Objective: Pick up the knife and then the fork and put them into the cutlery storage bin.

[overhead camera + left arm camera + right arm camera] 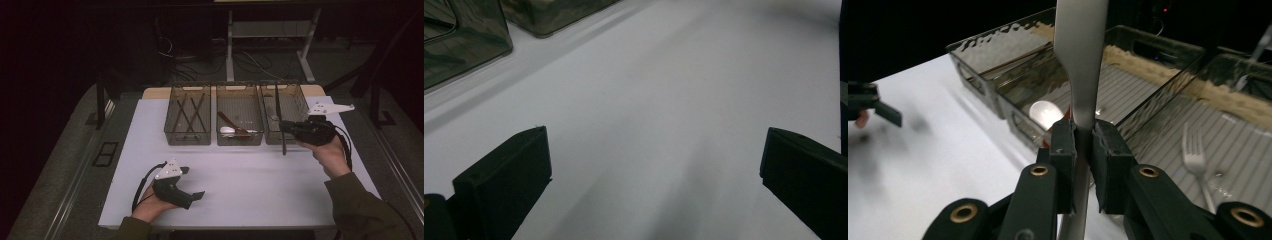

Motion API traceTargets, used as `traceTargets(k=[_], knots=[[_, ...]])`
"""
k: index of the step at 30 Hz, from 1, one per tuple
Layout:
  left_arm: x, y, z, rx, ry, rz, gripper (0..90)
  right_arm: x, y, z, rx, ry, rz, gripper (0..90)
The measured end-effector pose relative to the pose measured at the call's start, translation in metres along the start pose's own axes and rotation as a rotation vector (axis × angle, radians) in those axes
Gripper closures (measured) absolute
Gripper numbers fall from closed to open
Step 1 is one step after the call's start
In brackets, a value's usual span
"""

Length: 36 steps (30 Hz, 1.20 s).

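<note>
Knife (1082, 65), silver metal, flat handle: clamped upright betw. pads of right claw (1083, 135), jaws clenched on narrow neck of utensil; in high view knife (281, 120) shows as thin dark vertical line at front of right bin (300, 100), lower tip hanging over tabletop (260, 185) just in front of bin wall, upper end over bin. Right claw (285, 127) held by person's hand at right side, above tabletop, grey three-cornered plate on top. Bins: 3 smoked clear plastic, side by side at far edge of tabletop. Left bin (172, 115): dark chopsticks (190, 112), several, crossed. Middle bin (252, 112): white spoon (227, 130) + brown spoon (232, 124), touching or overlapping, can't tell which. Right bin: silver fork (1195, 155) lying flat on ribbed floor. Left claw (192, 182): near front left of tabletop, in person's hand, jaws released wide, nothing betw. them; left gripper view shows both black pads (506, 170) over bare white surface, well apart from bins.
</note>
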<state>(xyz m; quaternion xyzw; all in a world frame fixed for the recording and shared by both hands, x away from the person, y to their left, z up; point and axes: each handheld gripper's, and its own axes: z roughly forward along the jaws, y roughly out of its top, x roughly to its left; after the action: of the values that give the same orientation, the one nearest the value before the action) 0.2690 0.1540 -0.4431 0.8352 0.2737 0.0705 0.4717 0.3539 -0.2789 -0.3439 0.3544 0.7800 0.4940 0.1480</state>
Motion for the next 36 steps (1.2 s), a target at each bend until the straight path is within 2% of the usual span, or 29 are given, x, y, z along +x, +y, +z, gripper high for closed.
traceTargets(k=[7,17,26,36], knots=[[0.000,0.000,0.000,0.000,-0.005,-0.001,0.0,-0.015,0.017,-0.003,-0.002,-0.061,-0.010,79.8],[0.000,0.000,0.000,-0.002,-0.008,-0.003,0.0,-0.045,0.032,-0.006,-0.008,-0.164,0.025,79.8],[-0.001,0.000,0.000,-0.004,-0.014,-0.004,0.0,-0.072,0.028,0.000,0.017,-0.256,0.056,79.8],[0.000,0.000,0.000,-0.001,-0.015,-0.005,0.0,-0.093,0.016,0.012,0.083,-0.319,0.071,79.8]])
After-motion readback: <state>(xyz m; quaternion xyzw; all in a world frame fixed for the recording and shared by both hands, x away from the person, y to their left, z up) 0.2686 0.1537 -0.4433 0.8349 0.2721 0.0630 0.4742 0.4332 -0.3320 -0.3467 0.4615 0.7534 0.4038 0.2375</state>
